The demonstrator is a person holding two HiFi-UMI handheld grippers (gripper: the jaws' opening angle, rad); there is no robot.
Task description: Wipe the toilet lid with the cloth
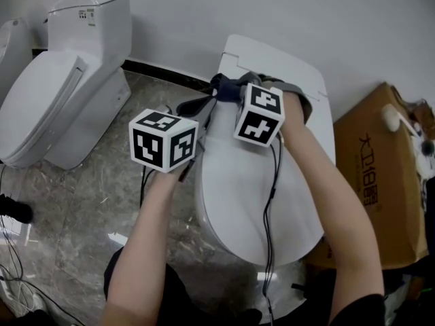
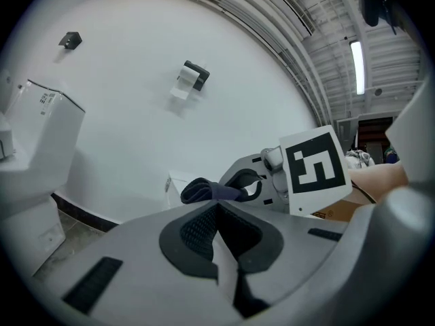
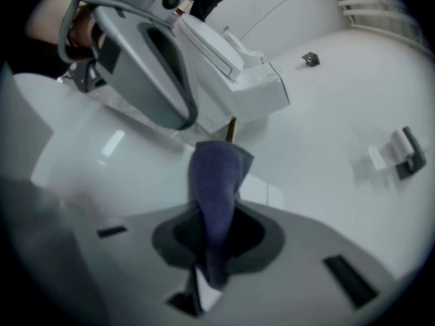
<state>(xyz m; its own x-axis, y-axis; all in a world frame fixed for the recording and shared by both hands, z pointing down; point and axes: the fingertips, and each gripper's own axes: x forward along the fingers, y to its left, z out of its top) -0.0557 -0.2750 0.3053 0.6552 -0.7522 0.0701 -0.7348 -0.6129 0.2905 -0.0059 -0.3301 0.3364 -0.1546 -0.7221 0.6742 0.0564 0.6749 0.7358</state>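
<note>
Right forearm (image 1: pixel 329 182) outstretched, cloth (image 3: pixel 216 175) in claw (image 3: pixel 212 244)

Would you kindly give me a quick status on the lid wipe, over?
Left gripper shut, empty. Right gripper shut on cloth, at toilet lid's rear. Black cable hangs across lid.

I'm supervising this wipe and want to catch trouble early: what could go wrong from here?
The cloth is bunched in the shut right gripper, so it may wipe only a narrow stripe or slip out. The cable hanging over the toilet lid could drag across it or snag. The empty, shut left gripper sits close by and might bump the right one.
</note>
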